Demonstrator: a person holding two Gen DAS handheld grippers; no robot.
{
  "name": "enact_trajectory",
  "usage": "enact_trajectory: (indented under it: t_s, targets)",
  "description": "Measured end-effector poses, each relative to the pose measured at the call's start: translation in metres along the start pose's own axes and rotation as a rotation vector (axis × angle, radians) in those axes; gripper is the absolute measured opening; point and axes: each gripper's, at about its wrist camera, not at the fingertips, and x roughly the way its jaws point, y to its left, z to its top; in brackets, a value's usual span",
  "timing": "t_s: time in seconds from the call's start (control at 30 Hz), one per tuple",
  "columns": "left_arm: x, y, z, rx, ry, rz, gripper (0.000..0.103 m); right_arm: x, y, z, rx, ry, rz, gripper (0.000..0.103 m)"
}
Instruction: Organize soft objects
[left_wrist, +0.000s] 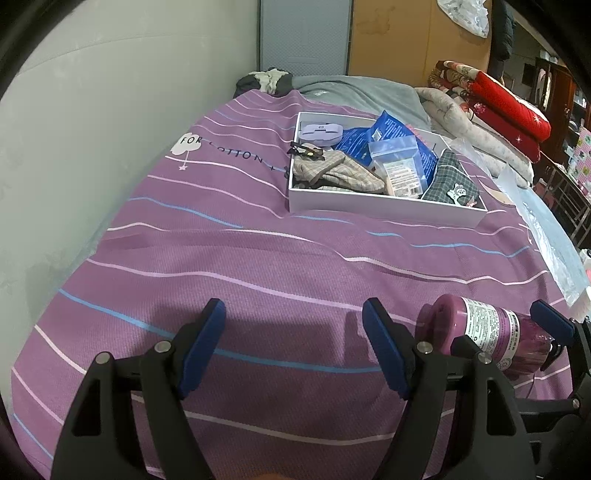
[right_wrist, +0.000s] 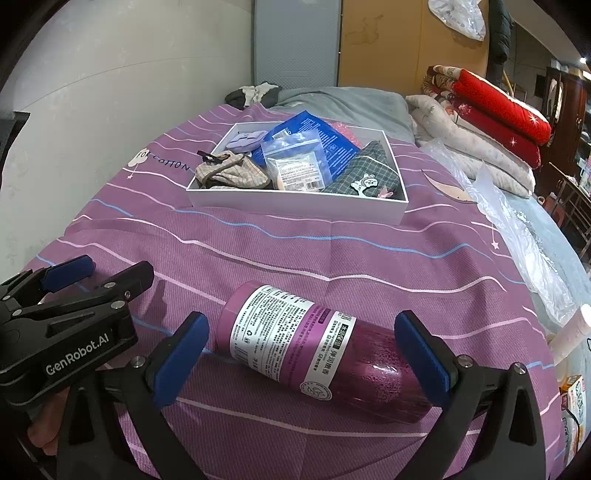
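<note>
A purple bottle (right_wrist: 317, 347) lies on its side on the striped bedsheet (right_wrist: 332, 251), between the right gripper's (right_wrist: 308, 350) wide-open fingers, while beside it the left gripper (left_wrist: 295, 343) gapes empty, well short of the white box (right_wrist: 295, 206).

A bottle (right_wrist: 317, 349) lay on its side on the bedspread (right_wrist: 295, 251), between the right gripper's (right_wrist: 308, 354) fingers. The left gripper (left_wrist: 293, 347) stood just left of it. A box (right_wrist: 295, 206) of pouches sat farther back, quilts (right_wrist: 491, 122) behind it to the right.
</note>
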Motion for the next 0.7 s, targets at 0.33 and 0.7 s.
enact_trajectory:
  t_s: [0.33, 0.7]
  targets:
    - [-0.0009, -0.0009, -0.0001, 0.003, -0.005, -0.002, 0.077, 0.0001, 0.0, 0.0, 0.0, 0.0, 0.001, 0.102]
    - [-0.0003, -0.0021, 0.0008, 0.013, -0.007, -0.011, 0.075, 0.0, 0.0001, 0.0001, 0.0, 0.0, 0.0, 0.103]
